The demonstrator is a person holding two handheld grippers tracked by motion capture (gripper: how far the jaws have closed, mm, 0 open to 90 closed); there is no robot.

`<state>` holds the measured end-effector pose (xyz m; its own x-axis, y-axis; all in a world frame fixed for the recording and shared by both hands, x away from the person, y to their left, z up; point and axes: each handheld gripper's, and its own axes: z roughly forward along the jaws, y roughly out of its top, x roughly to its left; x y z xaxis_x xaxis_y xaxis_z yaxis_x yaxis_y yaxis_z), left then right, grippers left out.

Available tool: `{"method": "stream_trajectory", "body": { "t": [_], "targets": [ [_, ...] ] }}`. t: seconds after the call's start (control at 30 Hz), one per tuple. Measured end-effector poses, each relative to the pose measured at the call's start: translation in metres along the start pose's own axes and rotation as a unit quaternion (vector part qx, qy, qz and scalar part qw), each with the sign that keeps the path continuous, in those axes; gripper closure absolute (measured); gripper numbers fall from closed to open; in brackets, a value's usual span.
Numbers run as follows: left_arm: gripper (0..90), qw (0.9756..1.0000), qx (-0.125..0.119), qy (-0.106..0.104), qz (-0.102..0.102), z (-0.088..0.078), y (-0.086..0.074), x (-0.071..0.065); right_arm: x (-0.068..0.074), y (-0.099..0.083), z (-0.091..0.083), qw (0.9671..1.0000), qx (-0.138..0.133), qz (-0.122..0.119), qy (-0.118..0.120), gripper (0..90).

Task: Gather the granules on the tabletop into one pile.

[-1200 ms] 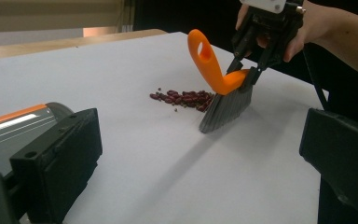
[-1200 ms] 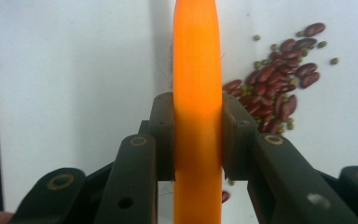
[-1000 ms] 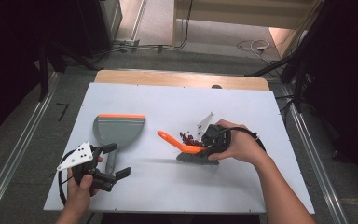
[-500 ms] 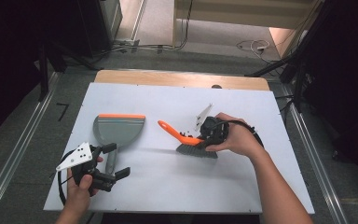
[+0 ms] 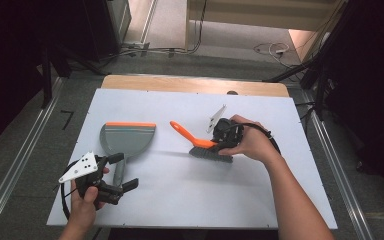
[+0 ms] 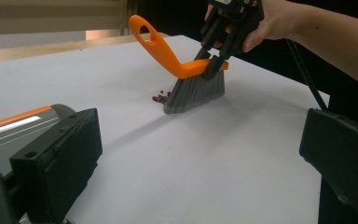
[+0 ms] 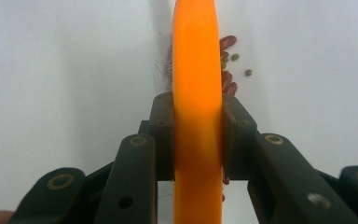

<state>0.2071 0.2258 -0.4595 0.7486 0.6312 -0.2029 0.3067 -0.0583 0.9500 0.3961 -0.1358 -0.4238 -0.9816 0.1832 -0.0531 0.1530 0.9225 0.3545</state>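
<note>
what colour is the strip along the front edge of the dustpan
Orange, on a grey dustpan; the high view shows it best.

Bare white table [image 5: 190,195] lies open between the left gripper [image 5: 122,172] and the hand brush [image 5: 205,145], so a gripper could cross there. The dustpan [image 5: 127,138] stands at the left side, its handle between the left jaws. Small beans [image 6: 161,97] lie scattered just beside the bristles.
</note>
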Motion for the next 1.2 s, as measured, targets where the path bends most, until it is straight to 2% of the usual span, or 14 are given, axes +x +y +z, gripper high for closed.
{"method": "stream_trajectory", "body": {
  "t": [0.07, 0.27, 0.37, 0.43, 0.5, 0.6, 0.67, 0.7, 0.77, 0.83, 0.9, 1.0, 1.1, 1.2],
  "targets": [
    [0.1, 1.0, 0.0, 0.0, 0.0, 0.0, 0.0, 0.0, -0.001, 0.0, 0.0, 1.0, 0.003, -0.001, 0.002, 68.5],
    [0.1, 1.0, 0.0, 0.001, 0.0, 0.0, 0.0, 0.0, -0.002, 0.001, -0.005, 0.9999, -0.001, 0.002, -0.015, 68.6],
    [0.1, 1.0, 0.0, 0.001, 0.001, 0.0, 0.0, 0.001, 0.001, 0.002, -0.013, 0.9997, -0.013, 0.02, -0.007, 68.6],
    [0.1, 1.0, 0.002, 0.0, 0.001, 0.0, 0.0, 0.001, 0.003, 0.004, -0.019, 0.9985, -0.021, 0.049, -0.01, 68.6],
    [0.1, 1.0, 0.002, 0.0, 0.001, 0.001, 0.0, 0.0, 0.006, 0.009, -0.021, 0.9941, -0.033, 0.102, -0.01, 68.6],
    [0.1, 1.0, 0.002, 0.0, 0.002, 0.001, 0.0, -0.001, 0.013, 0.018, -0.017, 0.9832, -0.056, 0.174, 0.005, 68.6],
    [0.1, 1.0, 0.003, 0.0, 0.003, 0.001, 0.0, -0.001, 0.019, 0.025, -0.011, 0.9787, -0.058, 0.197, -0.001, 68.6],
    [0.1, 1.0, 0.003, -0.001, 0.003, 0.001, 0.0, -0.001, 0.021, 0.028, -0.007, 0.9754, -0.055, 0.213, -0.01, 68.6],
    [0.1, 1.0, 0.003, -0.001, 0.003, 0.001, 0.0, -0.001, 0.02, 0.032, 0.001, 0.9672, -0.058, 0.247, -0.01, 68.6],
    [0.1, 1.0, 0.002, 0.0, 0.002, 0.001, 0.0, -0.001, 0.018, 0.033, 0.007, 0.9573, -0.067, 0.281, 0.013, 68.6],
    [0.1, 1.0, 0.002, -0.001, 0.002, 0.0, 0.0, 0.0, 0.017, 0.034, 0.012, 0.9511, -0.063, 0.302, 0.023, 68.6],
    [0.1, 1.0, 0.001, 0.0, 0.002, -0.001, 0.0, 0.001, 0.013, 0.032, 0.019, 0.9427, -0.054, 0.329, 0.018, 68.7],
    [0.1, 1.0, 0.002, 0.001, 0.002, -0.001, 0.0, 0.001, 0.005, 0.022, 0.019, 0.931, -0.056, 0.36, 0.019, 68.6],
    [0.1, 1.0, 0.003, 0.0, 0.0, 0.0, 0.0, 0.001, 0.001, 0.011, 0.016, 0.9256, -0.057, 0.374, 0.017, 68.6]
  ]
}}
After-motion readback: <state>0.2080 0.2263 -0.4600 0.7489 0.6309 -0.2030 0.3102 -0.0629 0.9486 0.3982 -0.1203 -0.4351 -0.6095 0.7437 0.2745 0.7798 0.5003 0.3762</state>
